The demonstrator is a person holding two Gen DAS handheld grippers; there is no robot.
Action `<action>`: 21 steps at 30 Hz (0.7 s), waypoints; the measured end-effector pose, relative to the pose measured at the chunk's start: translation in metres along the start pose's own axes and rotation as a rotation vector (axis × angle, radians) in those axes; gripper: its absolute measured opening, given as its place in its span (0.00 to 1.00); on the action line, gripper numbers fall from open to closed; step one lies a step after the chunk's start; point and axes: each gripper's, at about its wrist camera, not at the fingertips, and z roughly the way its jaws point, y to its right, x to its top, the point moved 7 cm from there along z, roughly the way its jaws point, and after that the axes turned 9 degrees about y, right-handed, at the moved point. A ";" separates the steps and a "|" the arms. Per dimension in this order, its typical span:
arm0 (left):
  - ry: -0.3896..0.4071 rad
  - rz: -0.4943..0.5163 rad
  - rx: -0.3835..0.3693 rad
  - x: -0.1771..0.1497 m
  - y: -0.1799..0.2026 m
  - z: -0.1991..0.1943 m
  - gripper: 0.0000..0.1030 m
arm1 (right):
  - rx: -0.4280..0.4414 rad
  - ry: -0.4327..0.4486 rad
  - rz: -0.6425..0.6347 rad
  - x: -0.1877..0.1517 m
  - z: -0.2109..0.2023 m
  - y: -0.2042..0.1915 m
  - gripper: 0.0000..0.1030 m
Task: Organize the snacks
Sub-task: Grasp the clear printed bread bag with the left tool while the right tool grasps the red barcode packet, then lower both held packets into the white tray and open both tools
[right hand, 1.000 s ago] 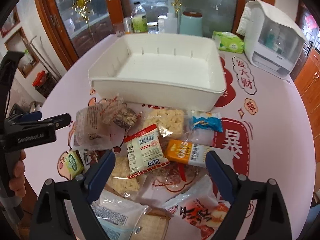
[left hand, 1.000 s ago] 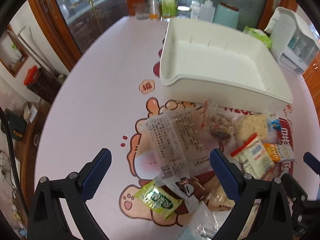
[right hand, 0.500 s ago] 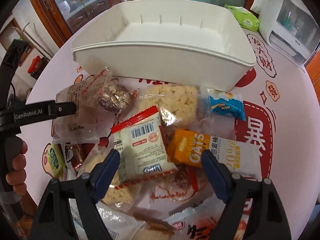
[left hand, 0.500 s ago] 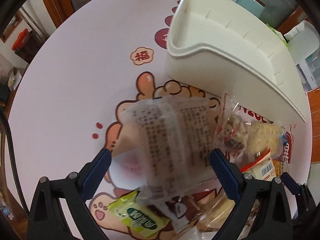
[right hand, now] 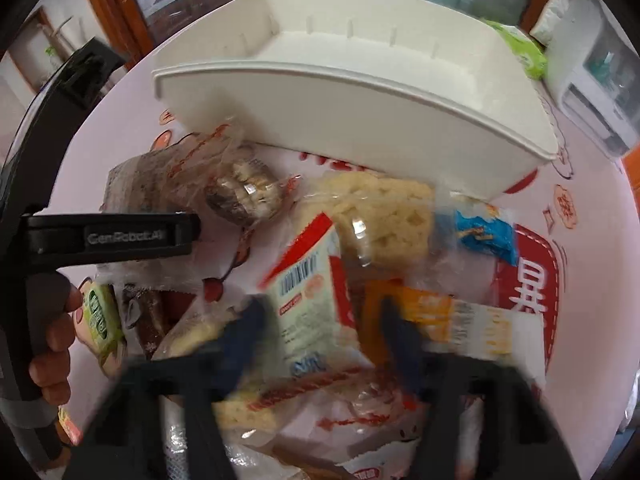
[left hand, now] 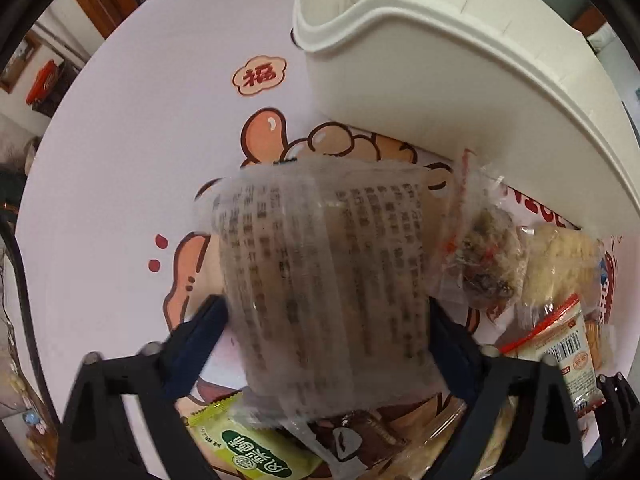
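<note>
White bin point(right hand: 360, 120) is the landmark. Left gripper point(left hand: 324, 320), jaws spread, straddles the translucent printed packet point(left hand: 320, 280) just in front of the bin, long axis pointing toward it. Right gripper point(right hand: 320, 328) (blurred), jaws narrowed around the red-and-white packet point(right hand: 312, 280); whether they touch it, I cannot tell.

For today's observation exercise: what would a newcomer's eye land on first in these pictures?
The big empty white plastic bin at the back of the pink cartoon-print table. In front lies a jumble of wrapped snacks: the left tool straddles a clear text-printed packet, the right tool a red-and-white barcoded packet.
</note>
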 end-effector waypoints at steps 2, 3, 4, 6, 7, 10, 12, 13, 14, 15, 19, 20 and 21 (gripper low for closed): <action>0.013 0.013 -0.004 -0.002 0.002 -0.007 0.72 | 0.018 0.007 0.009 0.000 -0.001 -0.003 0.22; 0.017 0.013 -0.012 -0.003 0.002 -0.009 0.69 | 0.042 0.007 0.015 0.000 -0.002 -0.005 0.16; 0.020 0.013 -0.011 -0.005 0.001 -0.009 0.69 | 0.066 0.005 0.034 -0.001 -0.005 -0.006 0.14; 0.032 0.023 0.006 -0.008 -0.001 -0.013 0.64 | 0.076 0.010 0.043 -0.001 -0.009 -0.007 0.14; 0.039 0.032 0.011 -0.010 -0.002 -0.017 0.63 | 0.077 0.016 0.045 -0.001 -0.012 -0.007 0.13; 0.057 0.044 -0.001 -0.017 -0.005 -0.032 0.62 | 0.111 0.051 0.056 0.001 -0.030 -0.010 0.13; 0.067 0.050 -0.020 -0.017 0.001 -0.042 0.62 | 0.137 0.081 0.065 0.005 -0.046 -0.011 0.13; 0.078 0.054 -0.029 -0.017 0.001 -0.050 0.62 | 0.149 0.096 0.073 0.007 -0.055 -0.010 0.13; 0.089 0.060 -0.034 -0.014 0.000 -0.056 0.62 | 0.158 0.105 0.079 0.009 -0.062 -0.007 0.13; 0.107 0.070 -0.039 -0.014 -0.001 -0.068 0.62 | 0.172 0.120 0.088 0.011 -0.072 -0.005 0.13; 0.200 0.116 -0.062 0.000 0.004 -0.121 0.62 | 0.190 0.181 0.102 0.023 -0.106 0.003 0.13; 0.226 0.130 -0.067 0.005 0.004 -0.140 0.62 | 0.189 0.198 0.101 0.027 -0.115 0.006 0.13; 0.256 0.145 -0.070 0.012 0.007 -0.156 0.62 | 0.189 0.219 0.100 0.033 -0.124 0.008 0.13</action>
